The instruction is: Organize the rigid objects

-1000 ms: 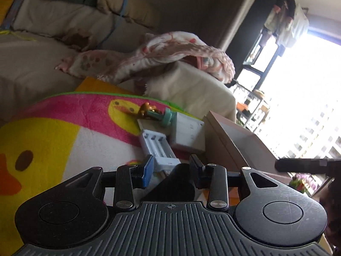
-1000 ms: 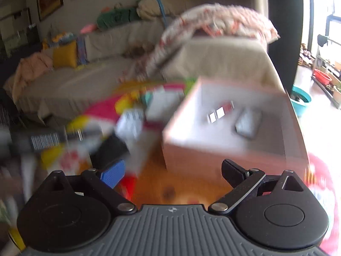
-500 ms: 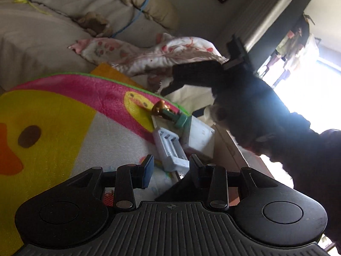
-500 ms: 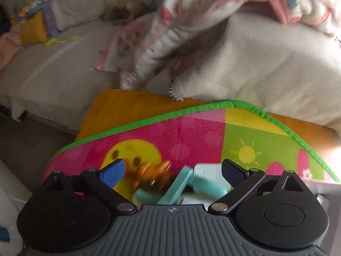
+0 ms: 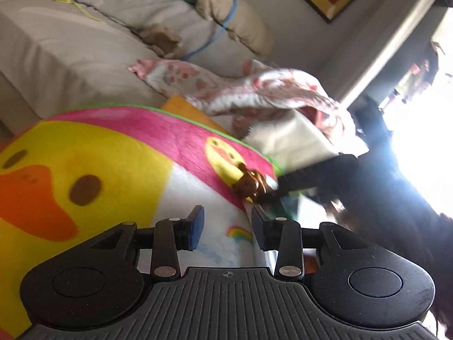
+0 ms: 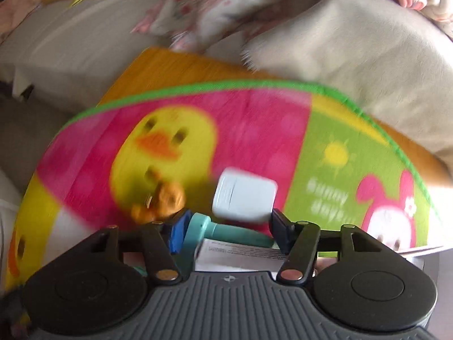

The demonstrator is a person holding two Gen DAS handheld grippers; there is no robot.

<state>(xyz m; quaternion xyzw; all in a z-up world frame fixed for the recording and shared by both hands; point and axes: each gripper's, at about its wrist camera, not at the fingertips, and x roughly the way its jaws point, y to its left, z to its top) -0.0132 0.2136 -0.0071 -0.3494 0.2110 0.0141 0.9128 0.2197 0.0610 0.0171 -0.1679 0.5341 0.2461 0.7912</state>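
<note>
A teal-handled toy [image 6: 215, 231] with a brown bear [image 6: 167, 198] at its end lies on the duck-print mat [image 6: 254, 130]. My right gripper [image 6: 228, 231] points steeply down over it. Its jaws are closing, and the teal handle fills the gap from pad to pad. In the left wrist view the bear [image 5: 249, 184] sits at the mat's far edge, with a dark finger [image 5: 286, 180] of the right gripper beside it. My left gripper [image 5: 228, 228] hangs low over the mat [image 5: 113, 153], jaws partly apart, only mat showing between them.
A white block [image 6: 245, 195] lies just beyond the teal toy, and a white labelled box [image 6: 237, 255] lies under it. Behind the mat are a beige sofa [image 5: 70, 51], a patterned blanket [image 5: 254, 87] and an orange table edge [image 6: 175, 62].
My right gripper swung from the cardboard box to the mat, came down over the teal toy and narrowed its jaws. The black shape between my left fingers is gone from view.
</note>
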